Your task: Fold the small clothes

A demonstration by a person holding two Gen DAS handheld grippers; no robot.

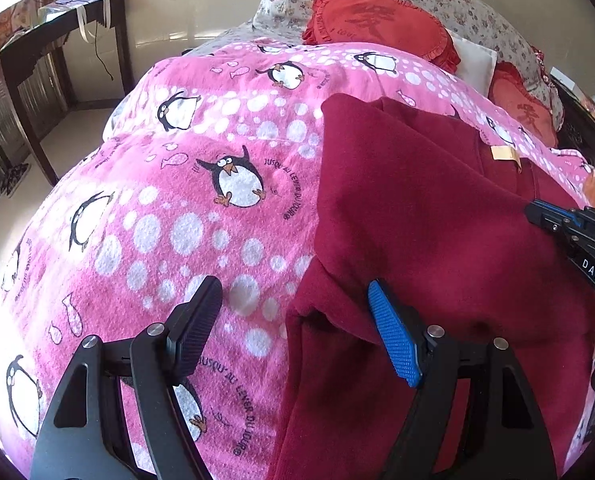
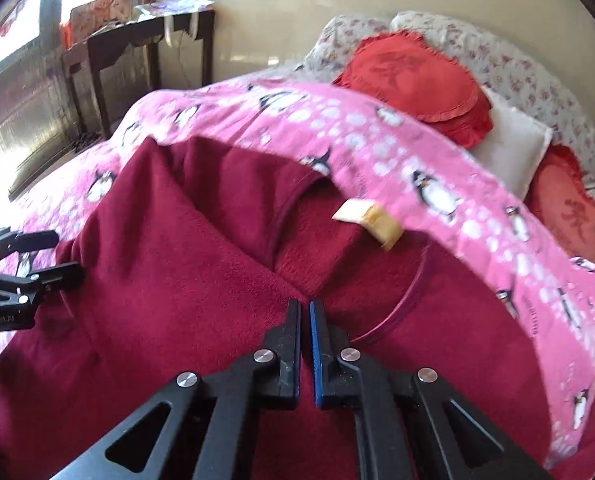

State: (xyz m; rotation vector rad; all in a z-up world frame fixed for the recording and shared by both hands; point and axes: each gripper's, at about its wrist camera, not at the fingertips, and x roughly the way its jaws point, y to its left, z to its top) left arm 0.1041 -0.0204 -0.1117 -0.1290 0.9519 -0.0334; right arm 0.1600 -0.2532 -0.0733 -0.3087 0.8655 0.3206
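Nearest me, my left gripper (image 1: 293, 320) stands spread wide, one finger over the pink penguin blanket (image 1: 185, 200), the blue-padded finger (image 1: 393, 332) at the edge of the dark red garment (image 1: 417, 216). My right gripper (image 2: 304, 312) has its fingers pressed almost together above a fold of that garment; whether cloth is caught, I cannot tell. The garment lies spread on the blanket, its tan label (image 2: 367, 216) showing. Beyond lie red cushions (image 1: 381, 20) and floral pillows (image 1: 449, 4).

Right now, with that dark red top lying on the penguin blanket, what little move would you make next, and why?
Probably close the left claw on the dark red top's near edge: it stands wide open, blue finger over the fabric. The right claw looks shut at the fold's point, though a pinch isn't clear.
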